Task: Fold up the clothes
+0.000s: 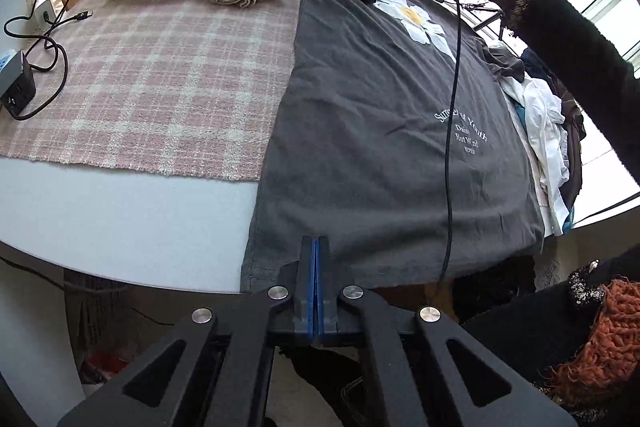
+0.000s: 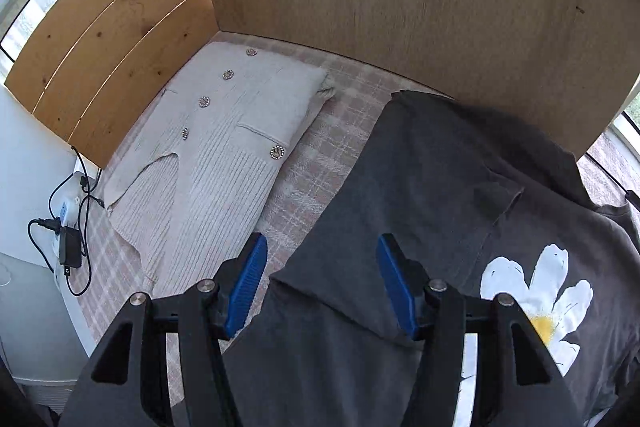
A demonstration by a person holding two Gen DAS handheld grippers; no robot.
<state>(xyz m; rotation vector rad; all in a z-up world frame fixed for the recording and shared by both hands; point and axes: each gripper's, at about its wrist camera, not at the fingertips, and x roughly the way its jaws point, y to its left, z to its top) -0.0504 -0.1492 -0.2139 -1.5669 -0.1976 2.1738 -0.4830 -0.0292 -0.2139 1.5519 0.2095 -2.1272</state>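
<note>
- My left gripper [image 1: 316, 247] is pressed together at the near hem of the dark grey T-shirt [image 1: 380, 131]; whether cloth is pinched between the pads, I cannot tell.
- My right gripper [image 2: 322, 259] hangs spread above the shirt's far end, near the collar, gripping nothing.
- The T-shirt lies flat, daisy print [image 1: 416, 17] up, across the pink checked cloth [image 1: 160, 75], its hem over the table's near edge; I judge its folding unfinished.
- A cream knitted cardigan [image 2: 212, 163] sits folded beside it, done.
- A heap of clothes [image 1: 540, 131] beyond the shirt seems still to come.
</note>
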